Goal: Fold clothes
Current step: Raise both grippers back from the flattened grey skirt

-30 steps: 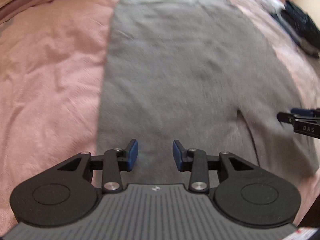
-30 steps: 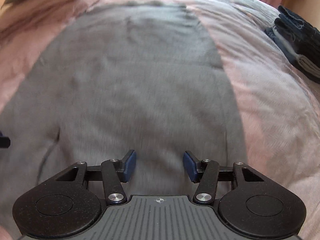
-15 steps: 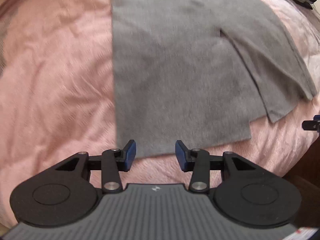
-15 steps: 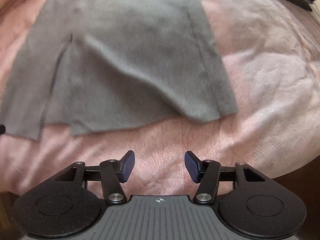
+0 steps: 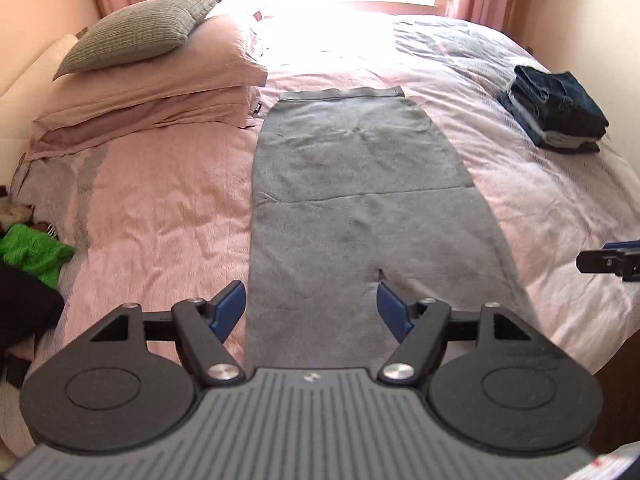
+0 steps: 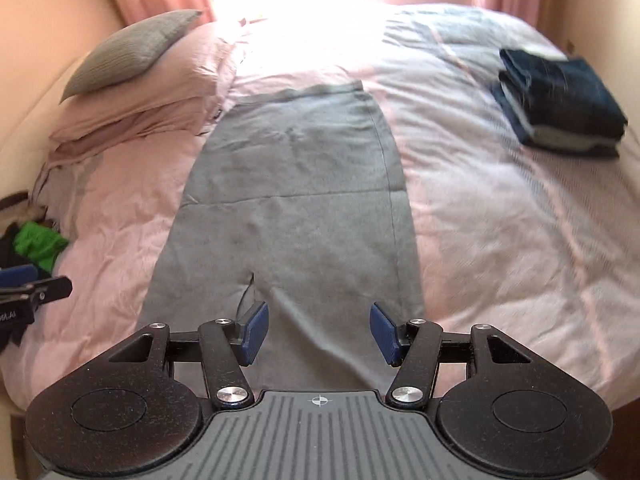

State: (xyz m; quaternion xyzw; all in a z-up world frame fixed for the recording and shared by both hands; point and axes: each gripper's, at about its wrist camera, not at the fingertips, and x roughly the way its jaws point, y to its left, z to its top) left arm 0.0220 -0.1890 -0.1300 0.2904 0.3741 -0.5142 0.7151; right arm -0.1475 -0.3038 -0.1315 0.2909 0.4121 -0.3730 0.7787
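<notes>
A long grey skirt (image 5: 360, 208) (image 6: 296, 216) lies flat on the pink bed, waistband at the far end, a short slit at its near hem. My left gripper (image 5: 311, 308) hangs high above the near hem; its jaws are opening and nothing is between them. My right gripper (image 6: 318, 330) hovers above the same end, open and empty. Each gripper's tip shows at the edge of the other's view: the right gripper (image 5: 612, 260) and the left gripper (image 6: 32, 288).
A stack of folded dark denim clothes (image 5: 556, 112) (image 6: 560, 104) sits at the bed's right side. Pink pillows (image 5: 160, 84) with a grey cushion (image 5: 136, 32) lie at the far left. A green garment (image 5: 32, 252) lies off the bed's left edge. A bright window is behind.
Both grippers have risen well away from the skirt, so the whole bed now shows. The left jaws have spread wider. The skirt stays flat on the bed.
</notes>
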